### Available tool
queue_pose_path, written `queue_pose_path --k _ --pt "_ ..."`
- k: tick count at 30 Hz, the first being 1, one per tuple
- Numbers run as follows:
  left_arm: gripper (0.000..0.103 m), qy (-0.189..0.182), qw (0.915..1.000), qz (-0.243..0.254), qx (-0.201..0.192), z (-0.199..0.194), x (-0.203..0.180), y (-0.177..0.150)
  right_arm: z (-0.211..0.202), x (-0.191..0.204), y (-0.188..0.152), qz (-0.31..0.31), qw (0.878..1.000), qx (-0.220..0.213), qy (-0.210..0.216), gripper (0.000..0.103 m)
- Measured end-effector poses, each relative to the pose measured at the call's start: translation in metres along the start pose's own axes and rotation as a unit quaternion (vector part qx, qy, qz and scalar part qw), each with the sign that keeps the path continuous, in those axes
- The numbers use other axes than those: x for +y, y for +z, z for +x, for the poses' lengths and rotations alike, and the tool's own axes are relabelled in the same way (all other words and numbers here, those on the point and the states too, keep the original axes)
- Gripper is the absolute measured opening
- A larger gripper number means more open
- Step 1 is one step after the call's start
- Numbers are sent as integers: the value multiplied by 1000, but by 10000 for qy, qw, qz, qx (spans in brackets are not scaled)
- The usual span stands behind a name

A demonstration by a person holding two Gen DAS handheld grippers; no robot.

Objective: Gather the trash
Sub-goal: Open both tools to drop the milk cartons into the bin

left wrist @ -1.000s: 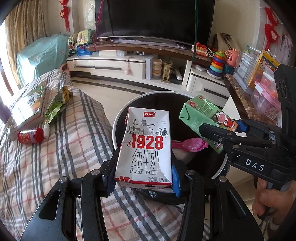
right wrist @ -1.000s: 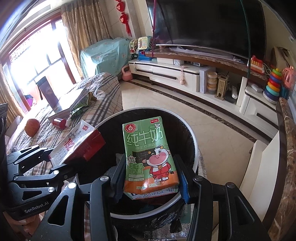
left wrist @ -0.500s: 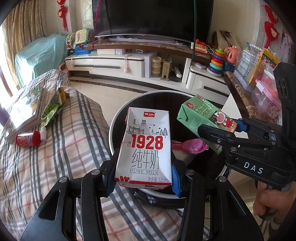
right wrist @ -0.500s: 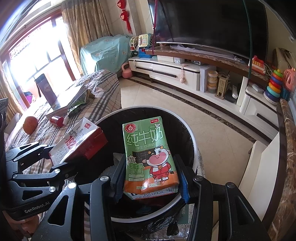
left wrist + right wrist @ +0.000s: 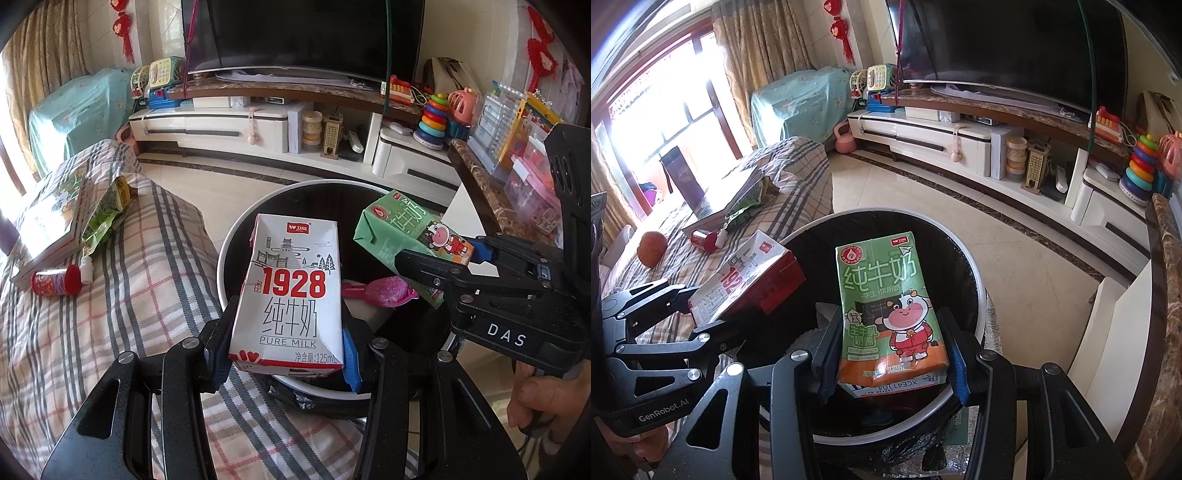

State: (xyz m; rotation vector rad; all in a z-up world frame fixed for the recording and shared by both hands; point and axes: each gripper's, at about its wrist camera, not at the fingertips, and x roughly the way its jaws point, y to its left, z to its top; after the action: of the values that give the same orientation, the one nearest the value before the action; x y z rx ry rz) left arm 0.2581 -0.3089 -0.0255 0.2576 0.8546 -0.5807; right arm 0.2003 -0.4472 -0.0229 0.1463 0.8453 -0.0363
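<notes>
Trash is what we are picking up, and we have two pieces in our grip over the bin (image 5: 225, 254). Far on the left, some things lie on the checked sofa cover (image 5: 110, 314): a green snack bag (image 5: 105, 214) tucked beside a book (image 5: 48, 221), and a small red bottle (image 5: 55, 282) lying on its side with a tiny white bottle (image 5: 86, 265) next to it. We think the bag and the little bottles may be trash too, so they are left to do. An orange ball (image 5: 652, 248) sits there as well, but we cannot tell if it is trash.

Next comes our left hand-held gripper (image 5: 286, 349). It is about half open and its two blue pads squeeze the bottom of the white milk box (image 5: 291, 291) with the red number on it. The box hangs over the near edge of the bin, not dropped yet.

In the middle, deep in the black bag in the bin, we see a pink spoon (image 5: 380, 290). So some trash is already in.

On the right, our right hand-held gripper (image 5: 892, 354) is also about half open and pinches the green milk box (image 5: 886, 310) with the cartoon cow. This box hangs over the bin too.

We think the next thing is to let both boxes fall in, then go back for the rest.
</notes>
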Motion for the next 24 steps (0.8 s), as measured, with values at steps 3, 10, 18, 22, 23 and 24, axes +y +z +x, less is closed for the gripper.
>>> queue_pose_path --k 3,10,18,22,23,24 --pt "46 0 10000 12 4 1 1 0 0 0 0 -4 10000 -3 -9 48" --pt "46 10 10000 4 19 1 0 -1 1 2 1 -7 10000 3 -12 49" --pt "46 27 10000 17 41 2 -1 -1 1 2 3 0 10000 19 -26 49" --pt "46 5 10000 -6 68 3 2 -1 1 0 4 39 10000 42 -3 50" --pt "47 -5 10000 -11 77 2 2 -1 1 -1 4 54 10000 34 22 50" --pt "51 -7 10000 -15 82 1 3 0 0 -2 5 74 10000 35 32 50"
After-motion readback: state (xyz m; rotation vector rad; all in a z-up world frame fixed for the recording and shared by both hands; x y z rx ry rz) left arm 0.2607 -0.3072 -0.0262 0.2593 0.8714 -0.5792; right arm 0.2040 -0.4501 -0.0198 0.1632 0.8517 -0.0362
